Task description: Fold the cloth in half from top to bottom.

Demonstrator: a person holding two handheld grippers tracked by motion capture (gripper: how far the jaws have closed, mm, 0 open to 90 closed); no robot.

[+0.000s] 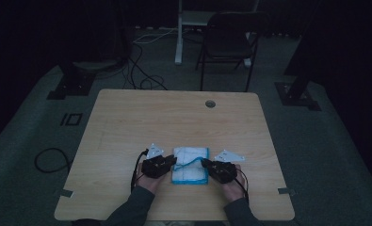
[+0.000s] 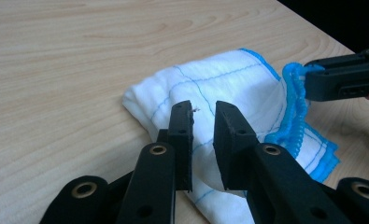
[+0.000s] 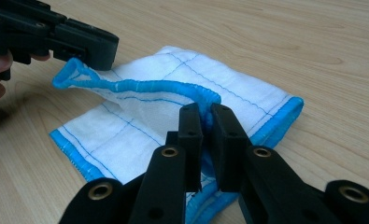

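White soft cloth is light and limp; both grippers, left and right, pinch its blue hem, the best hold.

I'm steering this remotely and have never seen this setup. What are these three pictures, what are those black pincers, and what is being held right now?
There is no robot here: a person at a wooden table holds a hand-operated two-jaw gripper in each hand. The high view looks down from above the person. It shows the left gripper and the right gripper on either side of a folded white cloth with a blue edge.

The other two pictures come from cameras riding on the grippers, looking along their black jaws. In the right gripper view, its jaws are closed on the blue edge, lifting it off the fold. The far gripper there is the left one, and the end of that edge hangs at its tip. In the left gripper view, though, its own jaws stand slightly apart over the cloth, so its grip is unclear.
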